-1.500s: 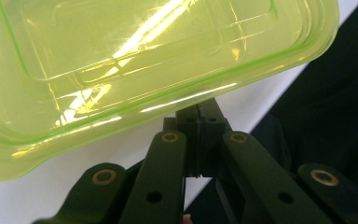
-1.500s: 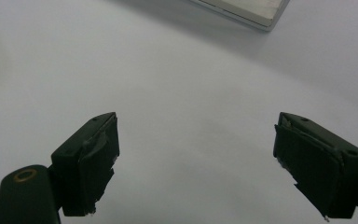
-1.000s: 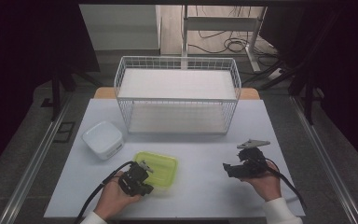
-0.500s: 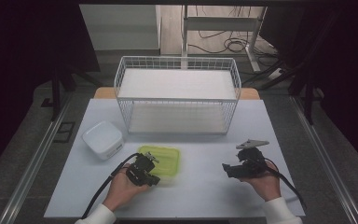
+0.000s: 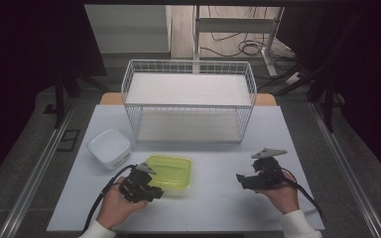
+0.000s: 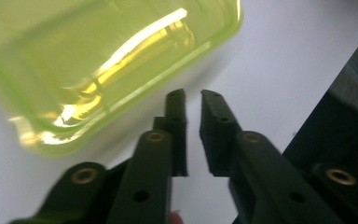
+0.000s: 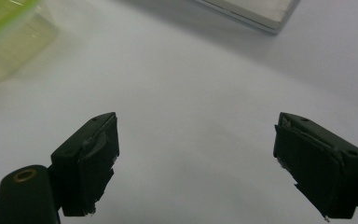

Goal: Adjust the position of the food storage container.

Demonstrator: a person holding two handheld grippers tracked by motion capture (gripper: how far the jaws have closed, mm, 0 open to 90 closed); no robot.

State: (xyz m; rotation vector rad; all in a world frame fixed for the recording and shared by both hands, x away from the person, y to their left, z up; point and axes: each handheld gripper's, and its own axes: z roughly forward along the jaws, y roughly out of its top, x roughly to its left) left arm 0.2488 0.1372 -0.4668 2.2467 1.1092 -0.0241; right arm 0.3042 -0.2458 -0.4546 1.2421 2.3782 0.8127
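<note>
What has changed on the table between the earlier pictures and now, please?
The left hand-held gripper has let go of the green container's near edge: its jaws have just been opening, with a narrow empty gap between them, and it has drawn back slightly. The container slid a little right and now rests on the table. The right hand-held gripper, white container and wire basket stayed put.

Place: a lab or test room
Signs: dark curtained surround; loose black cables (image 5: pixel 238 47) on the floor; bare white tabletop (image 5: pixel 218 193); metal desk legs (image 5: pixel 196 34) behind.
</note>
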